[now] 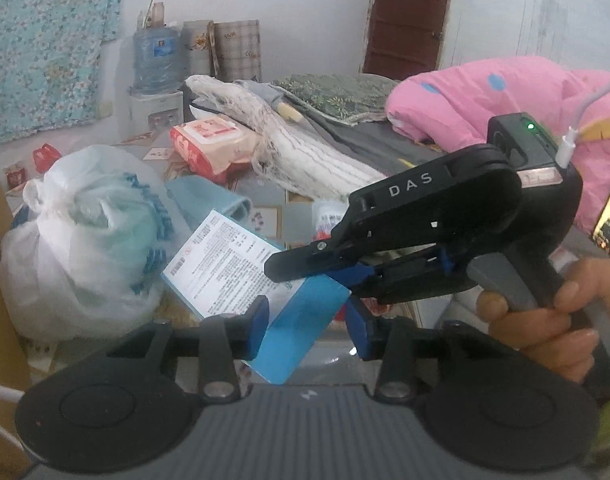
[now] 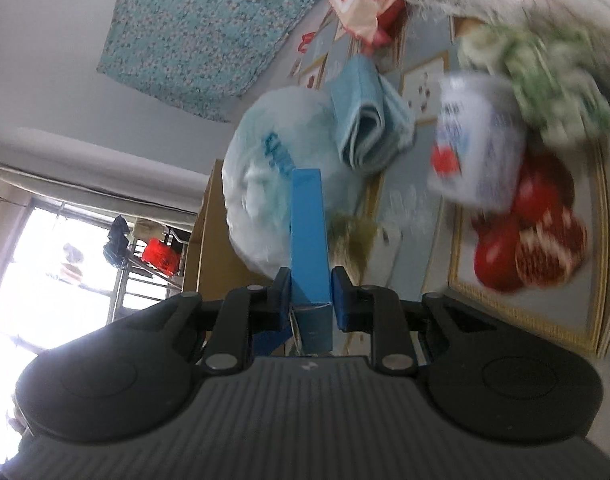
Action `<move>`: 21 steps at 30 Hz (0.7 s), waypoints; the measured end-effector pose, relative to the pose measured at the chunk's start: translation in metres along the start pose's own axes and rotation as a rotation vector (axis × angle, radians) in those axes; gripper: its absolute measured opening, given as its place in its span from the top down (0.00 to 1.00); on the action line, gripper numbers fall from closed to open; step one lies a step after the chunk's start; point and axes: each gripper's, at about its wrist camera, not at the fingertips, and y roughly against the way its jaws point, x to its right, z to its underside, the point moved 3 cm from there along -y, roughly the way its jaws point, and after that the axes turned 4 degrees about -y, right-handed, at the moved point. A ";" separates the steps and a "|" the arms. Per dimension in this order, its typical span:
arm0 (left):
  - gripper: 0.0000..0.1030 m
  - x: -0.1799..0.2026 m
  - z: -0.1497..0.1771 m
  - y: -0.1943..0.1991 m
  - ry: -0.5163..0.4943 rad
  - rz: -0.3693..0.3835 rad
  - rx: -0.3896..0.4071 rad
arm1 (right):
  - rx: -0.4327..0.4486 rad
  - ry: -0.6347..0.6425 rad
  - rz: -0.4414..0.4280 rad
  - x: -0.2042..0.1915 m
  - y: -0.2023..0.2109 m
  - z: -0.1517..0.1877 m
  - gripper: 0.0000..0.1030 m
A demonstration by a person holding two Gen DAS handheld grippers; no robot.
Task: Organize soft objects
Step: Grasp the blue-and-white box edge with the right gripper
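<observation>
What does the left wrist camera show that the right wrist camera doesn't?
Only the left wrist view shows the pink blanket, the water jug, the brown door and the hand holding the right gripper. Only the right wrist view shows the bright window and the white can. Both show the blue box, the white plastic bag, the folded blue cloth and the red wipes pack.

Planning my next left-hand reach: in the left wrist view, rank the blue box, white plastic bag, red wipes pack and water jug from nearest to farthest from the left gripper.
1. blue box, between the left gripper fingers
2. white plastic bag, left
3. red wipes pack, behind, centre
4. water jug, by the back wall
</observation>
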 end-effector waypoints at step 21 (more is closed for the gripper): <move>0.50 -0.024 0.033 0.023 0.233 0.007 -0.014 | 0.107 0.228 0.083 -0.008 0.025 0.028 0.80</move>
